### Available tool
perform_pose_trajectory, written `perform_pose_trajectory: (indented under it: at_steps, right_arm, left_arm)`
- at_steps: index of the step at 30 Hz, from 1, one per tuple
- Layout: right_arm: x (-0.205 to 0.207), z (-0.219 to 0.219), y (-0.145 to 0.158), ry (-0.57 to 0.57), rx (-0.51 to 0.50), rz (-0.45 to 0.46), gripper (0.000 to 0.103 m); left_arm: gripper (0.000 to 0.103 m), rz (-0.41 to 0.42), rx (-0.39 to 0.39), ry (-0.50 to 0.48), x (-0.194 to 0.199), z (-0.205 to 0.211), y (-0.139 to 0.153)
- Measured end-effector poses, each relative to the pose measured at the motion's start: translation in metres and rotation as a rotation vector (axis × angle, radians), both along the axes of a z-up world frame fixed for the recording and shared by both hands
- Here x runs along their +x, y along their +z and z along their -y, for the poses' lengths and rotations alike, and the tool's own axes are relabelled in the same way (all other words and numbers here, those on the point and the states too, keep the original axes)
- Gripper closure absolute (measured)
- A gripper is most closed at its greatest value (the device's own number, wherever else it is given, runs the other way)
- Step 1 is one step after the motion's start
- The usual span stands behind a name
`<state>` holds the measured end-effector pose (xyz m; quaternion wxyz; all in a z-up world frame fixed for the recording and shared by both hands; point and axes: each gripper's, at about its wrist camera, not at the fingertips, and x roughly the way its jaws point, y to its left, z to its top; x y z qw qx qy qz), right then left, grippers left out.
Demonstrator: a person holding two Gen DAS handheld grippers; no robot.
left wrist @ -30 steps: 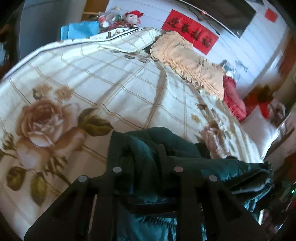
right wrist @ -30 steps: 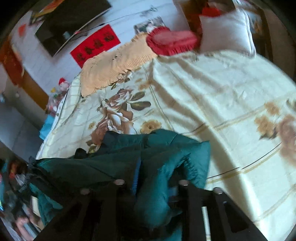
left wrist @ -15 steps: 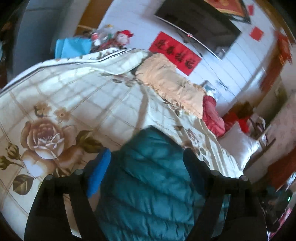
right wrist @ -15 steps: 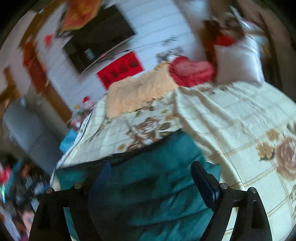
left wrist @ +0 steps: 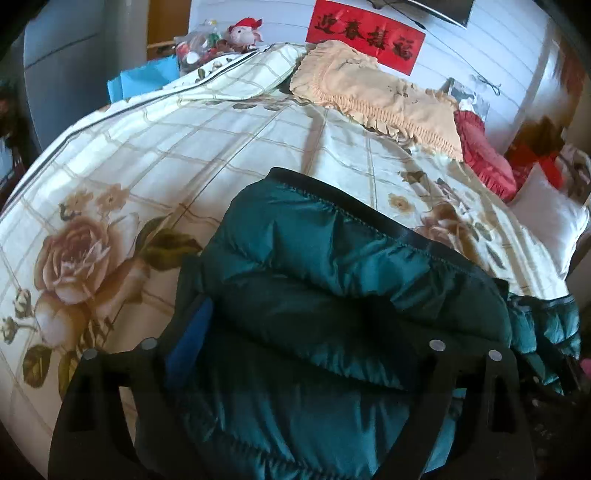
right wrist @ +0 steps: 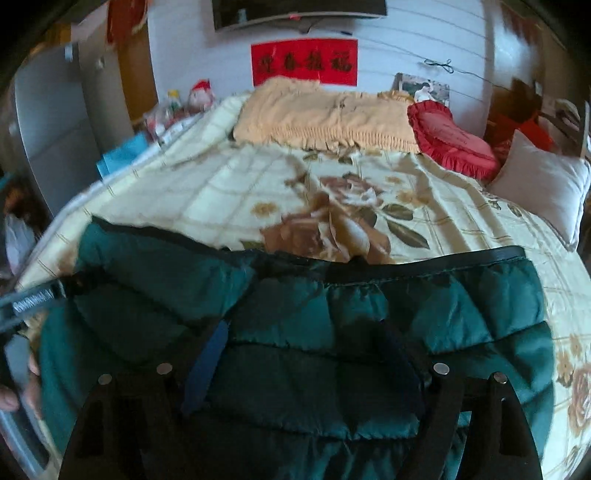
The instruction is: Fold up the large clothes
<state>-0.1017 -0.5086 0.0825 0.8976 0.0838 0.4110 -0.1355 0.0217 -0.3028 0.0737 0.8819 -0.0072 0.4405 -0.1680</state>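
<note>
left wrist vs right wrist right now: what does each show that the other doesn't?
Left wrist only: the jacket's far bunched end trailing off at the bed's right edge.
Right wrist only: part of a hand on a grey object at the left edge, and a framed photo against the wall.
Both: the green puffer jacket on the floral bedspread, red banner, peach blanket, red cushion.

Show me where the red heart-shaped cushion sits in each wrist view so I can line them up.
Left wrist: red heart-shaped cushion at the right edge, upper half, past the peach frilled pillow.
Right wrist: cushion upper right, beside the same pillow.
Shared landmark: red wall banner.
</note>
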Motion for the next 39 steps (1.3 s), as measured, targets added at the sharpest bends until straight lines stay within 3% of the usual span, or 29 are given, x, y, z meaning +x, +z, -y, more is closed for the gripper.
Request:
perform_pose_trajectory:
  at_steps: [7,20,39]
  right_arm:
    - [0.004,-0.004,-0.021,-0.041,-0.063,-0.005,0.020]
    - [0.003,-0.009,-0.022,-0.063,-0.106,0.015,0.018]
    - [-0.063,-0.032,0.031,-0.083,-0.280,0.040,0.018]
  left_arm:
    - [0.010,0.055,0.007,-0.007,-0.001,0.005,-0.013]
    - [0.008,0.071,-0.014,-0.008,0.000,0.005,-0.016]
    - [0.008,0.079,-0.028,-0.014,-0.003,0.000,-0.017]
